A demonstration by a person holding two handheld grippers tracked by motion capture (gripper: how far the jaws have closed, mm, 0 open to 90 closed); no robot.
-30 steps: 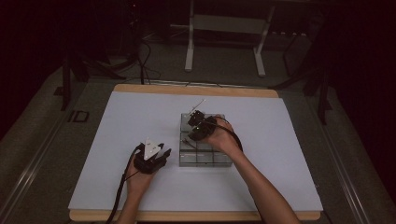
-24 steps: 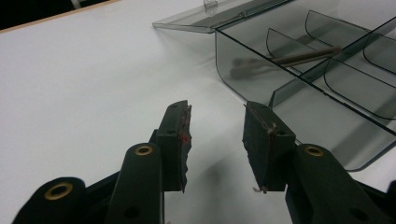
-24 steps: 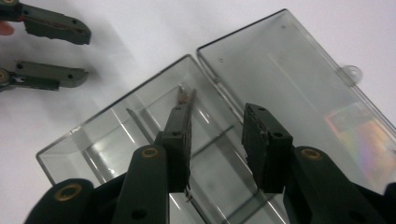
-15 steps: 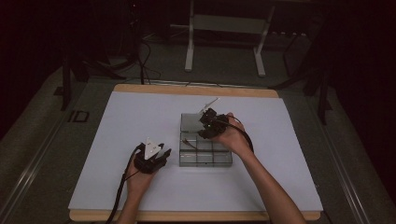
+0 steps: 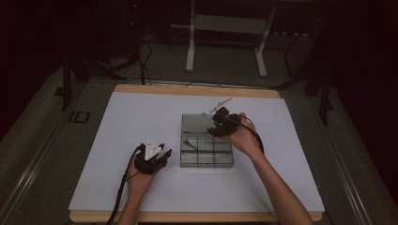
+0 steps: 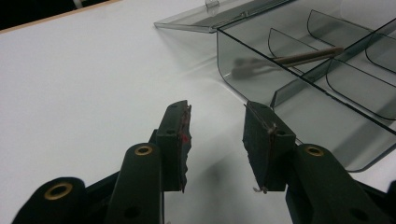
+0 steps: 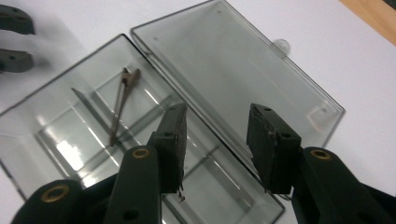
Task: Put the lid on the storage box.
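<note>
A clear smoked plastic compartment box (image 5: 206, 157) lies on the white mat, and its lid (image 5: 197, 123) lies open flat behind it. A thin brown tweezer-like tool (image 5: 187, 142) (image 7: 122, 95) (image 6: 306, 56) rests in a far-left compartment. My right gripper (image 5: 217, 125) (image 7: 217, 119) hovers over the hinge line between box (image 7: 93, 140) and lid (image 7: 233, 79). Its jaws have just been opening, stand open, and hold nothing. My left gripper (image 5: 163, 157) (image 6: 217, 112) rests on the mat just left of the box (image 6: 299, 93), open and empty.
The white mat (image 5: 117, 126) covers a wooden table (image 5: 197, 89) whose edge shows at the back and front. A metal stand (image 5: 225, 42) and cables stand on the dark floor beyond. The left gripper's jaws (image 7: 14, 42) show at the upper left of the right gripper view.
My right gripper has moved right, off the box's far-left part toward the lid's right side. The brown tool now lies uncovered in the box. The left hand has stayed put.
</note>
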